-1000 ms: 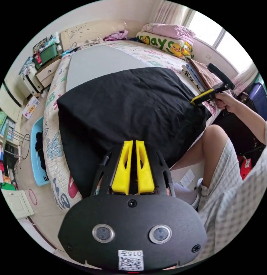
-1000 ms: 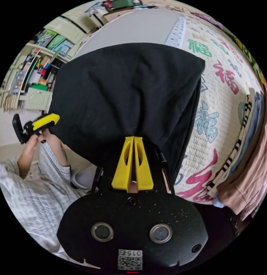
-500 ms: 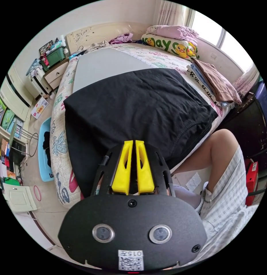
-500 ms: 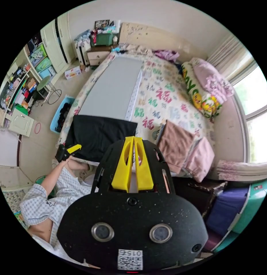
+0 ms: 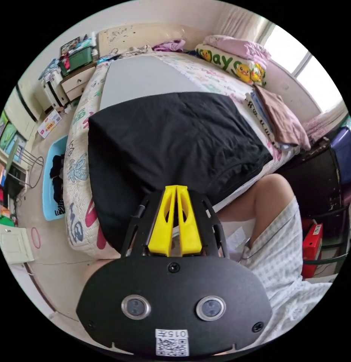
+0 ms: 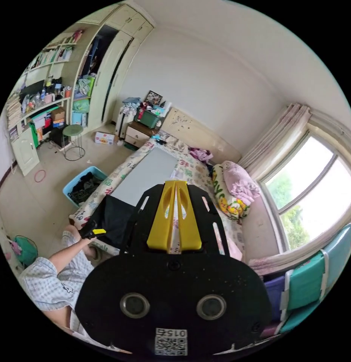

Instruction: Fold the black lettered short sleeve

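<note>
— Where's the black short sleeve point(image 5: 175, 139)?

— Folded into a broad rectangle at the foot end of the bed point(image 5: 79, 177), partly over a grey board point(image 5: 137, 79); its near edge droops over the bed's side. No lettering shows (only plain black cloth).

— And the jaws?

— The left gripper point(image 5: 177, 188) has its yellow jaws pressed together, empty, at the shirt's near edge. The right gripper point(image 6: 175, 184) is raised high, jaws closed on nothing. From there, its body hides much of the shirt.
</note>
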### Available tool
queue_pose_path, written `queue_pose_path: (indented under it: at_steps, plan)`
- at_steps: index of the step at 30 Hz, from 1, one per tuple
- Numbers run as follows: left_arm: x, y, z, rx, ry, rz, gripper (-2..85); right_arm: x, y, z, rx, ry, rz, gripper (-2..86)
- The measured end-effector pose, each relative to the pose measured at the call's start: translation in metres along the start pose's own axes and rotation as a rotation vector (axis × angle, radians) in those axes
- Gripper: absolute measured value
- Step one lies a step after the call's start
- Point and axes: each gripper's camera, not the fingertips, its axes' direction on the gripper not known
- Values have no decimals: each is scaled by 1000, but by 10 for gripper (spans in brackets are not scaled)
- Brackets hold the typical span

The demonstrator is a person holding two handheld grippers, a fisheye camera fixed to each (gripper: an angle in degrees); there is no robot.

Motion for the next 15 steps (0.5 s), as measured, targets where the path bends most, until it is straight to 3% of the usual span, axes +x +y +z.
queue_pose_path:
  at_steps: [3,6,10,15]
  plan:
    - [-5,13,-20,56,60,-104,-8,-10,61,55,5,-208,-8,-7]
    - [-6,20,-32,85,63,-222,-8,-39,134,153,-80,-220,34,-6]
    - [2,23,-44,143,59,-375,-7,-82,233,294,-264,-251,205,-6]
    - [26,15,-38,236,93,-503,-8,-121,289,385,-423,-478,423,-6]
